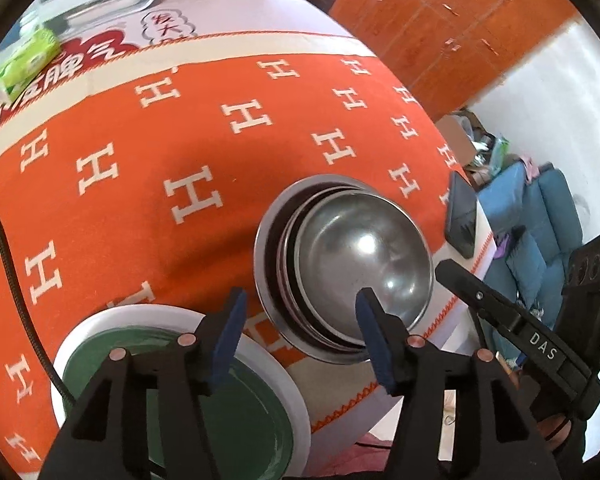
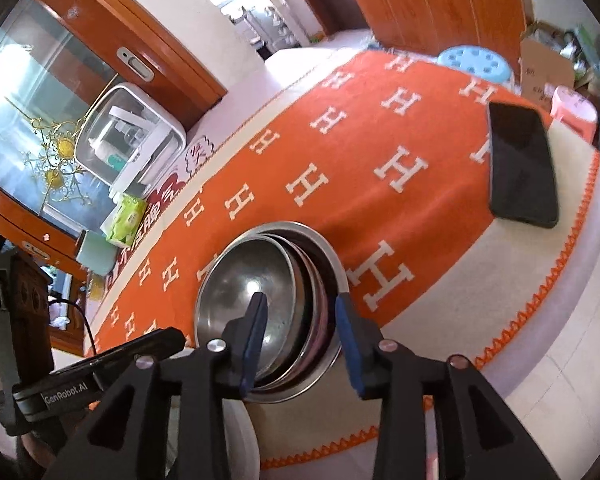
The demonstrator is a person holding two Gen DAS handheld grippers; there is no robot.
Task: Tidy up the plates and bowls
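left wrist view: the left gripper (image 1: 300, 332) hangs over the near edge of the tabletop (image 1: 204, 44), its jaws released, with nothing between the blue pads (image 1: 230, 340). the landmark is the stack of steel bowls (image 1: 344, 268), nested with the top bowl tilted toward the right inside a wider outer one. the right pad sits in front of the stack's near rim; i cannot tell if it touches. the left pad is just left of the stack, over bare cloth (image 1: 220, 140), orange with white h shapes. a green plate (image 1: 180, 396) with a white rim lies just left of and nearer than the stack. a dark phone (image 1: 462, 220) lies right of the stack at the cloth's edge. a green tissue pack (image 1: 24, 64) is well beyond the stack, far left. the right gripper's (image 1: 512, 320) black finger reaches in just right of the stack.

right wrist view: the right gripper (image 2: 300, 344) has its jaws released and straddling the stack's near right rim (image 2: 276, 308): one pad inside the bowls, the other outside the outer wall, neither clearly pressing. the phone (image 2: 522, 168) lies beyond and right of the stack. the tissue pack (image 2: 126, 220) is left of and beyond the stack. the left gripper's (image 2: 96, 372) finger shows just left of the stack.
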